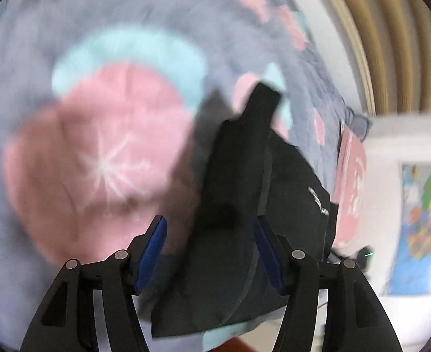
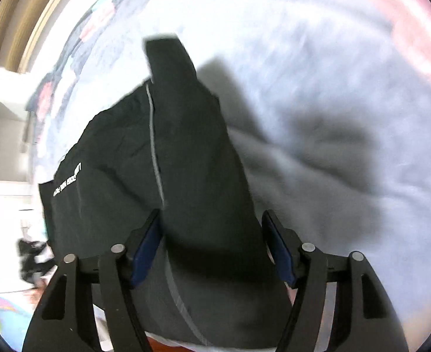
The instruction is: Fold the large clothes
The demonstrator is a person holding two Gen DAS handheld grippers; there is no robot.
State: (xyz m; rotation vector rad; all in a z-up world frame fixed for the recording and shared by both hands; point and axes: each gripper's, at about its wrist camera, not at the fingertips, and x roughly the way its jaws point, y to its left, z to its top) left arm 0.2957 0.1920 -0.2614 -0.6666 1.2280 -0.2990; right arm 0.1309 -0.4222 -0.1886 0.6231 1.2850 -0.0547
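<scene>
Folding looks well along: your black garment [image 1: 239, 211] lies in a narrow folded bundle on the patterned bedspread [image 1: 98, 146], near its edge. Your left gripper [image 1: 209, 252] and right gripper [image 2: 212, 246] both stand wide, straddling the cloth without pinching. You probably have 1 last tidy or fold left.

Right gripper [image 2: 211, 246] angled down, jaws standing apart – blue pads [image 2: 145, 252] clear of the cloth on the right side, close against it on the left. Between and ahead of the jaws, a black garment [image 2: 186, 161] with a grey seam stripe and small white lettering – draped over a pale blue-grey bedspread [image 2: 333, 117]. Left of the claw, blurred white furniture [image 2: 1, 135].
</scene>
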